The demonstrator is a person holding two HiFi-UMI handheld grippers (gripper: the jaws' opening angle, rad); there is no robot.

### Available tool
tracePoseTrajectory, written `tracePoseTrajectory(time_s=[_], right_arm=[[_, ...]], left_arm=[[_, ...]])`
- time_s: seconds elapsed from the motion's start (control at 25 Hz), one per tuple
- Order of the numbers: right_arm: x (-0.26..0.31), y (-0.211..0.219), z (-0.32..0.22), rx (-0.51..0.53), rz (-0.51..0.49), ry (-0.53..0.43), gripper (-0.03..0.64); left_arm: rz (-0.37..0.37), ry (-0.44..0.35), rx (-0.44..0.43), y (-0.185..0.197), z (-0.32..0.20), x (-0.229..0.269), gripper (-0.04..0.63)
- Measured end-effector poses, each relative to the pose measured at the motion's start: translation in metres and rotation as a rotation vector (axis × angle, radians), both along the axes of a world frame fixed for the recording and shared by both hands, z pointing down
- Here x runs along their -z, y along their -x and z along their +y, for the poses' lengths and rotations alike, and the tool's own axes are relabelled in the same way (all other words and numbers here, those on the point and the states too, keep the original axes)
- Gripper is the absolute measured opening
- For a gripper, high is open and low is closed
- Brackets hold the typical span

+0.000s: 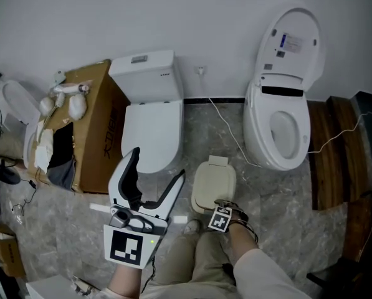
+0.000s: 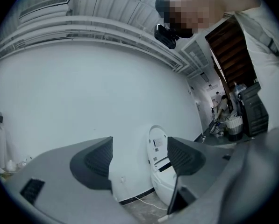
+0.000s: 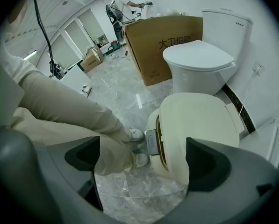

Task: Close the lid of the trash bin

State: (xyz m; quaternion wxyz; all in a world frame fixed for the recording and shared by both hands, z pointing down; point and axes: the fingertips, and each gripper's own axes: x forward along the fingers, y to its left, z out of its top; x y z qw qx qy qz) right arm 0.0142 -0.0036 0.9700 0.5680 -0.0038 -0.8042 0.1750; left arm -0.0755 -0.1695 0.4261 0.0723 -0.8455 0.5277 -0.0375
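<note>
The cream trash bin (image 1: 213, 184) stands on the marble floor by my feet. Its lid (image 3: 200, 122) lies down over the body, with a thin brown gap showing along the front edge (image 3: 159, 139). My right gripper (image 1: 223, 205) hovers just above the bin's near edge. In the right gripper view this gripper (image 3: 146, 160) is open, with the lid under and between its jaws; contact cannot be told. My left gripper (image 1: 157, 164) is raised to the left of the bin, open and holding nothing. In the left gripper view it (image 2: 139, 157) faces the wall.
A white toilet with its lid down (image 1: 151, 123) stands beyond the bin, with a cardboard box (image 1: 95, 126) to its left. To the right stands a toilet with its lid raised (image 1: 284, 104). A cable (image 1: 229, 132) runs over the floor. Wooden planks (image 1: 335, 154) lie at the right. My shoe (image 3: 135, 134) is next to the bin.
</note>
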Motion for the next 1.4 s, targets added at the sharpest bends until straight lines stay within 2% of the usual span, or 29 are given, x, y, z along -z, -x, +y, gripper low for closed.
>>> tracePoseTrajectory(time_s=[0.48,0.64,0.92,1.12,1.4], right_arm=[[-0.047,0.000,0.011,-0.009,-0.004,0.028,0.552],[-0.056,0.004,0.012,-0.049,0.002,0.057,0.560],[-0.059,0.005,0.010,-0.075,-0.013,0.045,0.561],[-0.062,0.005,0.010,-0.101,-0.007,0.087,0.559],[-0.060,0.006,0.009,-0.125,-0.021,0.096,0.554]], left_arm=[[-0.019,-0.015,-0.030,-0.013,-0.010,-0.033,0.351],[-0.018,-0.022,-0.029,-0.010,-0.013,-0.035,0.351],[0.005,-0.008,-0.021,-0.003,-0.019,-0.040,0.351],[-0.004,-0.018,-0.021,-0.001,-0.022,-0.038,0.351],[-0.004,-0.012,-0.015,0.001,-0.029,-0.036,0.351]])
